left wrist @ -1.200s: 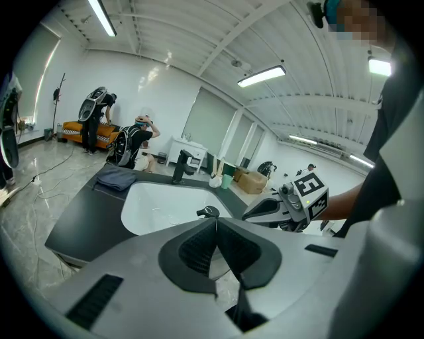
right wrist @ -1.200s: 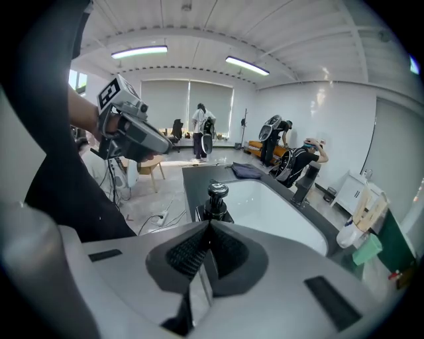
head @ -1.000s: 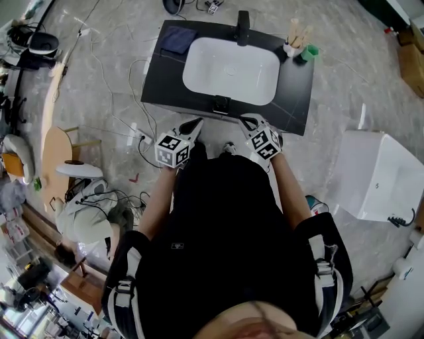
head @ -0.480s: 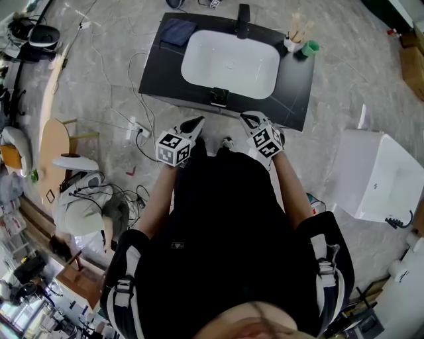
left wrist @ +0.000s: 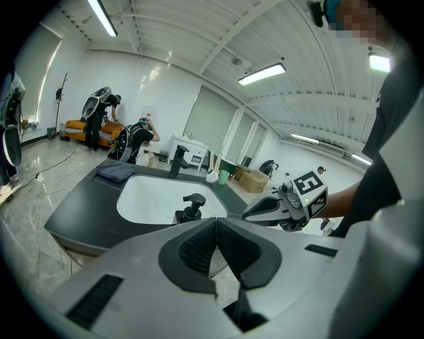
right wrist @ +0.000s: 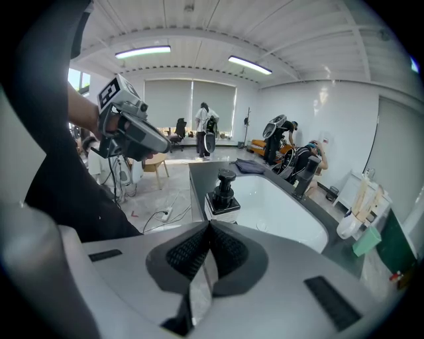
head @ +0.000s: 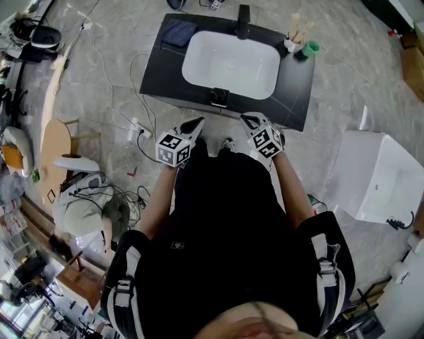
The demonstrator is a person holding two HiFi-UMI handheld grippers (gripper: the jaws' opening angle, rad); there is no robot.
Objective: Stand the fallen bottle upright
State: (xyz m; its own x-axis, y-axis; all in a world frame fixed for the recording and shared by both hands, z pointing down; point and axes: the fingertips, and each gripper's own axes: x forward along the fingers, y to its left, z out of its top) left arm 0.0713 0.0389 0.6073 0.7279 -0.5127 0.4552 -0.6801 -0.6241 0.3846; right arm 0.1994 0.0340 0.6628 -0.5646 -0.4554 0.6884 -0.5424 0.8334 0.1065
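Grey floor lies under the left gripper and right gripper, both held short of the black counter with jaws pressed together on nothing. Beyond them the pump bottle is seen upright on the counter's near edge, before the sink; the task is judged done, with nothing left to be stood up

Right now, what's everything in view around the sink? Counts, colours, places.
countertop: 1, black, ahead of the person
sink basin: 1, white, set in the countertop
faucet: 1, black, behind the basin
pump bottle: 1, black pump, upright at the front edge
cloth: 1, dark blue, back left corner
cup with sticks: 1, white, back right
green cup: 1, beside it
box: 1, white, floor, right
cables: several, floor, left
left tongs: shut, empty
right tongs: shut, empty
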